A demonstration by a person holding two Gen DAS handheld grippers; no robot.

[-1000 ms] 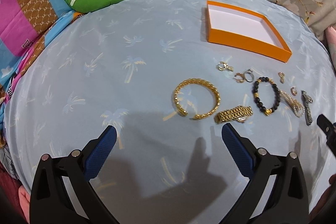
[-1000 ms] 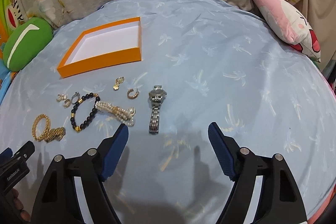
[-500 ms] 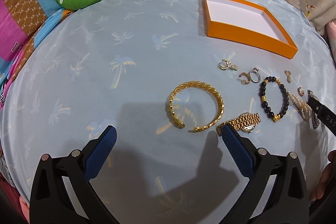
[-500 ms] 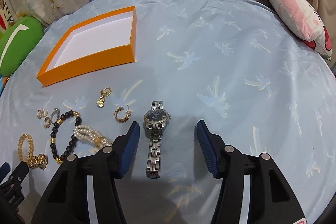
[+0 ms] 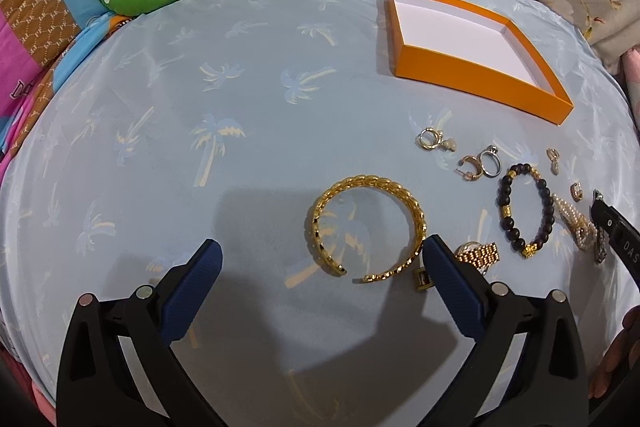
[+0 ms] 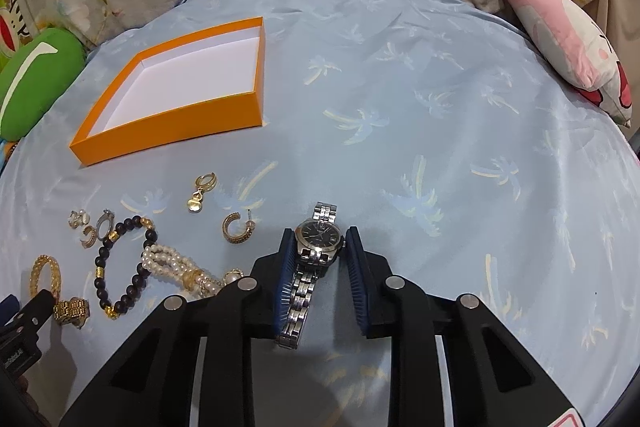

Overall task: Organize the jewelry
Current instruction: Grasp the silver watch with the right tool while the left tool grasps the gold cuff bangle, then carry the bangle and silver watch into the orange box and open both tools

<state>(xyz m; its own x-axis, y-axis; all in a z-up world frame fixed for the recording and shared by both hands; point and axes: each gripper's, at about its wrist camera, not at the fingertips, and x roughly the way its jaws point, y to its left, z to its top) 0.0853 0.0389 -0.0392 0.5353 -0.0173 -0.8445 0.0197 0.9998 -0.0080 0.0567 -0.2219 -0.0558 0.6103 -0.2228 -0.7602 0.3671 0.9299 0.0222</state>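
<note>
Left tongs [image 5: 320,255] hang spread wide and empty low over the blue cloth [image 5: 248,131], the gold cuff [image 5: 366,229] lying just ahead between the pads, its gap facing them. To its right sit the gold watch [image 5: 478,255], the bead bracelet [image 5: 526,211] and the pearls [image 5: 576,223]; the orange box [image 5: 476,83] waits empty farther back. Right tongs [image 6: 320,247] straddle the steel watch [image 6: 316,251], its strap running lengthwise along the fingers, dial between the pad tips; the pads are nearly or just touching the case, and contact cannot be confirmed. The box [image 6: 172,119] lies ahead and to the left of this pair, the nearer one. Half a second ago the right pads stood wider and short of the dial; the left tongs have crept closer to the cuff.
</note>
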